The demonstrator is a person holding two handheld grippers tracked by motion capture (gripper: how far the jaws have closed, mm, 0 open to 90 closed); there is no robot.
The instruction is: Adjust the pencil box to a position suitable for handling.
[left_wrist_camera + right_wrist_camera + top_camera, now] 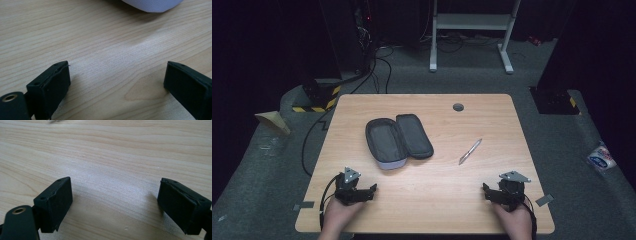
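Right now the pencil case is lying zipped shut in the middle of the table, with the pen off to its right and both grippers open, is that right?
Not quite: the pencil case lies unzipped and open, as the high view shows. The pen is to its right, and the left gripper and right gripper are both open.

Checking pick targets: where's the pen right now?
High view: the pen lies loose on the table, right of center, to the right of the open pencil case and ahead of the right gripper.
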